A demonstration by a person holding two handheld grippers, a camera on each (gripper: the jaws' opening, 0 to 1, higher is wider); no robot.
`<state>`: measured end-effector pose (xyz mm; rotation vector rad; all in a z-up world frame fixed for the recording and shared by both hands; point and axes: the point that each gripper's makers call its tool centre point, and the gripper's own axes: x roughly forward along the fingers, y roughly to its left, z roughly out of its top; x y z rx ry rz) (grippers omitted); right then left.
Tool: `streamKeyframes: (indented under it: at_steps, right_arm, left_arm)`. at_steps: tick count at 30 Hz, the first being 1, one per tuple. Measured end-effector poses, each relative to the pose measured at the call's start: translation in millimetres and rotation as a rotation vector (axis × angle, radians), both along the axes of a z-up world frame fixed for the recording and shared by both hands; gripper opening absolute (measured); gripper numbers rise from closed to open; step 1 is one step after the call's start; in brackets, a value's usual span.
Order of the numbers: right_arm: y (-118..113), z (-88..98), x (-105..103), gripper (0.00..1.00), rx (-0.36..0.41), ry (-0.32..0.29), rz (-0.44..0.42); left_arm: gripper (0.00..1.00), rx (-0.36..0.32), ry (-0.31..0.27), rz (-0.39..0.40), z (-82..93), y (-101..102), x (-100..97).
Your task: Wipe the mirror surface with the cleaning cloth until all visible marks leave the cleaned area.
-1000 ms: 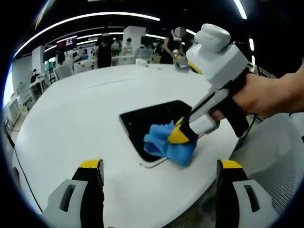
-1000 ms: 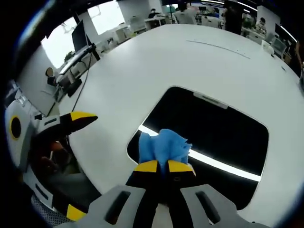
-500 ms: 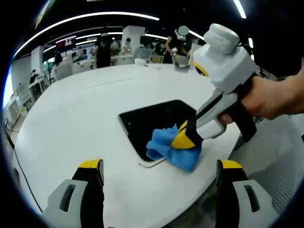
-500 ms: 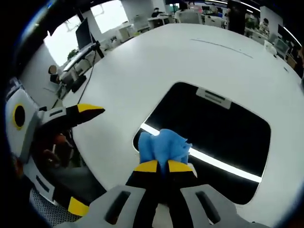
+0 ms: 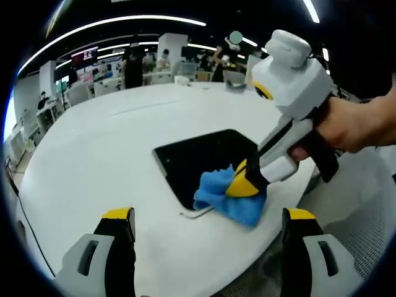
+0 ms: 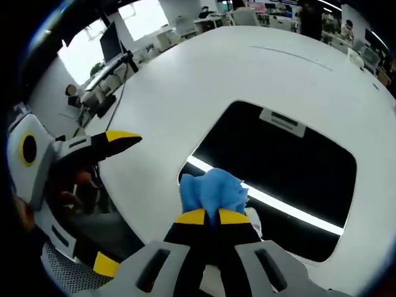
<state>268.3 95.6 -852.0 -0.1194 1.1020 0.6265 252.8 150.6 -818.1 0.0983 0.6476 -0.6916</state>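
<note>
A dark rectangular mirror (image 5: 198,164) (image 6: 278,170) lies flat on the round white table (image 5: 105,154) (image 6: 185,93). My right gripper (image 6: 210,218) (image 5: 240,182) is shut on a bunched blue cleaning cloth (image 6: 210,190) (image 5: 226,198), pressing it on the mirror's near corner by the table edge. A bright light strip reflects across the mirror beside the cloth. My left gripper (image 5: 207,219) stands open over the table's near edge, apart from the mirror; its yellow-tipped fingers (image 6: 117,139) come into the right gripper view from the left.
A person's hand (image 5: 356,127) holds the right gripper. Desks, chairs, monitors and people fill the office beyond the table's far side (image 5: 142,68). A mesh chair (image 5: 365,204) stands off the table's right edge.
The right gripper has slid the cloth a little toward the table edge, along the mirror's near corner. The left gripper has stayed still and open.
</note>
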Motion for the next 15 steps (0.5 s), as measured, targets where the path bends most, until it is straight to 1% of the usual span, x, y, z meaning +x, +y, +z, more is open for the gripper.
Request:
streamKeyframes:
  at_steps: [7, 11, 15]
  right_arm:
    - [-0.9, -0.1, 0.9, 0.0, 0.016, 0.019, 0.004]
    - [-0.9, -0.3, 0.3, 0.0, 0.009, 0.023, 0.025]
    - [-1.7, -0.5, 0.7, 0.0, 0.012, 0.034, 0.028]
  left_arm:
    - [0.99, -0.001, 0.003, 0.004, -0.4, 0.5, -0.3]
    - [0.99, -0.001, 0.004, 0.003, -0.4, 0.3, -0.4]
    - [0.99, -0.002, 0.003, 0.007, -0.4, 0.7, 0.0]
